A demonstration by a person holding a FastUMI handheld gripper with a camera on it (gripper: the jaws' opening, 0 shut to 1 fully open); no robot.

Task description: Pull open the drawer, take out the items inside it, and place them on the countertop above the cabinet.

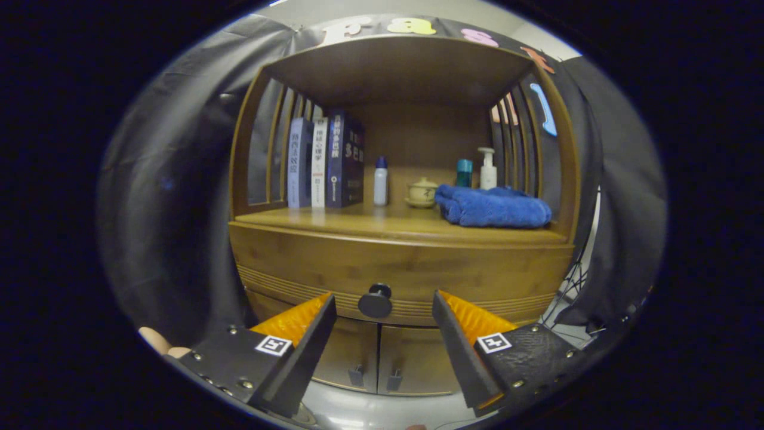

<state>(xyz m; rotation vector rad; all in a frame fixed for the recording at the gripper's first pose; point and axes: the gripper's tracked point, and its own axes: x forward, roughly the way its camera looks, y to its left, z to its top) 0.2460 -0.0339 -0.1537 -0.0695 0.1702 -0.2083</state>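
A wooden cabinet stands ahead with its drawer shut. The drawer's round dark knob sits in the middle of the drawer front, just ahead of the gap between my fingers. My gripper is open, one finger on each side of the knob, neither touching it. The countertop above the drawer is the floor of an open shelf. What lies inside the drawer is hidden.
On the countertop stand three books at the left, a white bottle, a small lidded pot, a teal bottle, a pump bottle and a folded blue towel. Two small doors sit below the drawer.
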